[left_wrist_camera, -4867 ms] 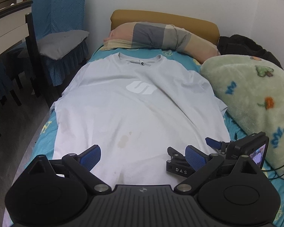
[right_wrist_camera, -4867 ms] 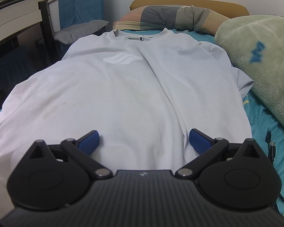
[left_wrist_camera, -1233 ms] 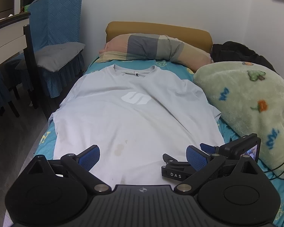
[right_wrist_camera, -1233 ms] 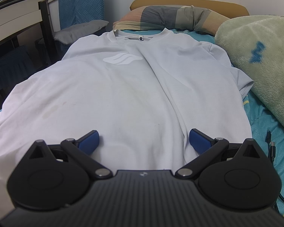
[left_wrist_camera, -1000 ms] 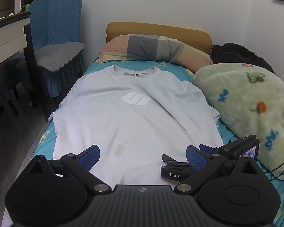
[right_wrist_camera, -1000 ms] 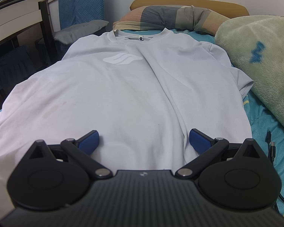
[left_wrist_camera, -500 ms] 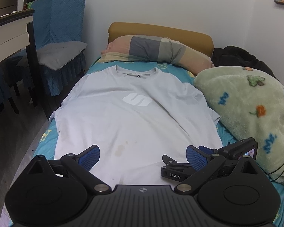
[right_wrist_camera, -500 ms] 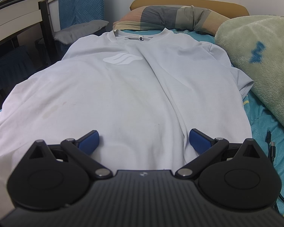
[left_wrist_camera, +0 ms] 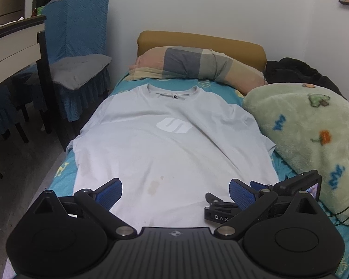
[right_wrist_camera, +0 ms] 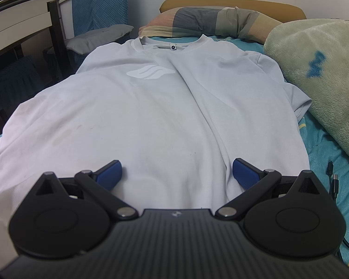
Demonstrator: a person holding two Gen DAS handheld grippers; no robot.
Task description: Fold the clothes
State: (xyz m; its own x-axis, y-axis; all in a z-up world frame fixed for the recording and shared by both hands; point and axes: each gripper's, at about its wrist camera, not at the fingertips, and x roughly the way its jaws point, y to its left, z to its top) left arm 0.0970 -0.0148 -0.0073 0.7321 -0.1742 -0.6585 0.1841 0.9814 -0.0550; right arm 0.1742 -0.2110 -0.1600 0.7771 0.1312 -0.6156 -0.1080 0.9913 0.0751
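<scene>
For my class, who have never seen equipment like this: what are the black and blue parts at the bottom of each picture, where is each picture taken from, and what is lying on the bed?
Each picture comes from a wide-angle camera fixed on a hand-held, two-fingered gripper, looking forward along its fingers. A person carries one in each hand; there is no robot arm. The black body with blue pads is the gripper itself: the left gripper in one view, the right gripper in the other. Both are open and hold nothing. The left view also shows the right gripper low beside it. On the bed a pale T-shirt lies spread flat, front up, collar towards the striped pillow. A green fleece blanket is heaped along its right side. No folding has begun.
</scene>
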